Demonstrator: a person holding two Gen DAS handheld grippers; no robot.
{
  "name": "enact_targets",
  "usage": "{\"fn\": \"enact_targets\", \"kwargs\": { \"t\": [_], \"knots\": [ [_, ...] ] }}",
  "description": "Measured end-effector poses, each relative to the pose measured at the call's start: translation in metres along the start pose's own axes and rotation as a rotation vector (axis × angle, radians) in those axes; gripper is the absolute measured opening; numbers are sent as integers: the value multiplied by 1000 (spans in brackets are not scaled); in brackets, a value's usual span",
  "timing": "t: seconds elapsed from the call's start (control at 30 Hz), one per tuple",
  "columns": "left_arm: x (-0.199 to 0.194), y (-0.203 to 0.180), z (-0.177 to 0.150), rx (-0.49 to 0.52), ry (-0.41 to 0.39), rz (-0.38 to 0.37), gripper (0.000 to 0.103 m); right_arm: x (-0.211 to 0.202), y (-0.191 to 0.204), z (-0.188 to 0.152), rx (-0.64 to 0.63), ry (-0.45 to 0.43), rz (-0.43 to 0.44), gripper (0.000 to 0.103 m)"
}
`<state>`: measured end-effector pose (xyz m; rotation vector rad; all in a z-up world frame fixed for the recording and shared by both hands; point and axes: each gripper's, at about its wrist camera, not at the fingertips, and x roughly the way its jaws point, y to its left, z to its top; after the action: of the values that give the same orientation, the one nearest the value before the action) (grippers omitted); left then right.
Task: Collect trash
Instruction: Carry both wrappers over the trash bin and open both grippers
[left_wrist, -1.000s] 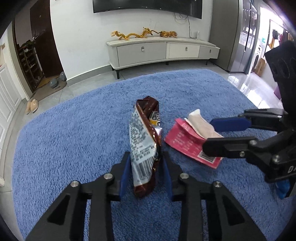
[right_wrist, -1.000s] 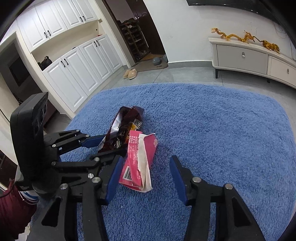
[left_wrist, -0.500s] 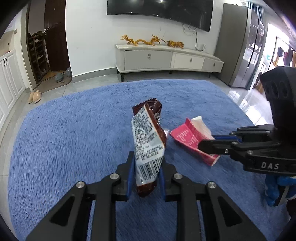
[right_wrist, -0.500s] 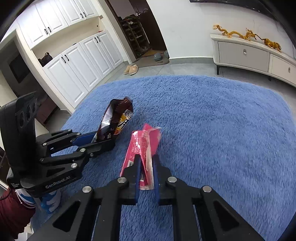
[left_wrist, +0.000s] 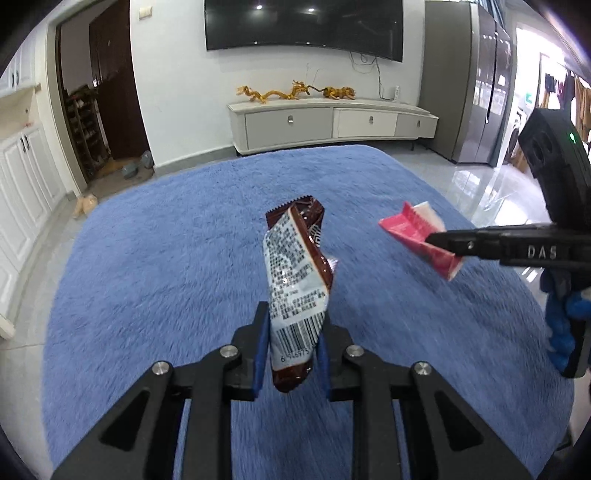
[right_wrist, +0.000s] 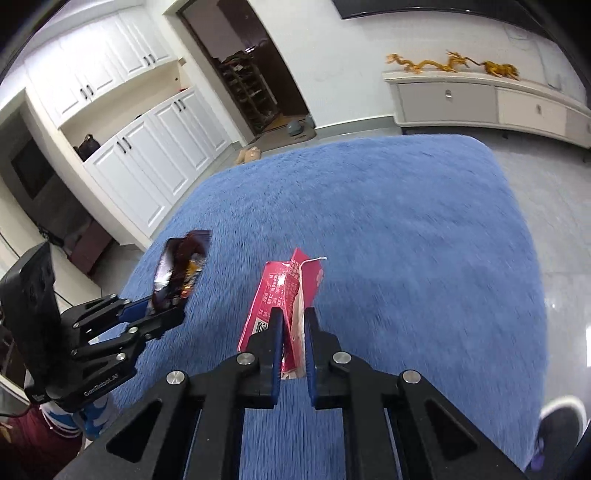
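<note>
1. My left gripper is closed on the brown snack wrapper. Its blue pads press the lower part of the wrapper from both sides, just at the barcode.
2. The brown snack wrapper stands almost upright between the pads. Its torn top leans a little to the right, and its whole body hangs in the air above the blue rug, not touching it.
3. My right gripper is pressed tight on the pink packet. The jaws are very narrow, with only the flat packet between them.
4. The pink packet sticks out forward from the jaws and is also lifted off the rug. A white inner layer shows at its open far end.
5. In the left wrist view, the right gripper comes in from the right side and holds the pink packet to the right of the brown wrapper; the two pieces are well apart.
6. In the right wrist view, the left gripper is at the left with the brown wrapper in its jaws.
7. Far behind the rug stands a low white cabinet against the wall, with golden dragon figures on top and a dark television above.
8. White cupboards are at the left side of the room.
</note>
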<state>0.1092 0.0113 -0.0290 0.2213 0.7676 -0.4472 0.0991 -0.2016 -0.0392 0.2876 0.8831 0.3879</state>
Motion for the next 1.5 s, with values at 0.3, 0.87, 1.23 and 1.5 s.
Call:
{"fn": "enact_targets", "kwargs": {
  "t": [0.3,0.87,1.23,1.5],
  "knots": [
    [-62,-28,-22,54,-56,93,21,-42,14,-25,5,-33,-34,10],
    [-103,-113,-30,149,-120,98,21,-123,-29,-75,93,-136,-121,10],
    [-86,-197,-8,262,-113,14,21,-179,-104,-117,239,-214,-218,10],
    [-61,-259,-1,353,-70,-65,21,-199,-156,-148,350,-244,-262,10]
  ]
}}
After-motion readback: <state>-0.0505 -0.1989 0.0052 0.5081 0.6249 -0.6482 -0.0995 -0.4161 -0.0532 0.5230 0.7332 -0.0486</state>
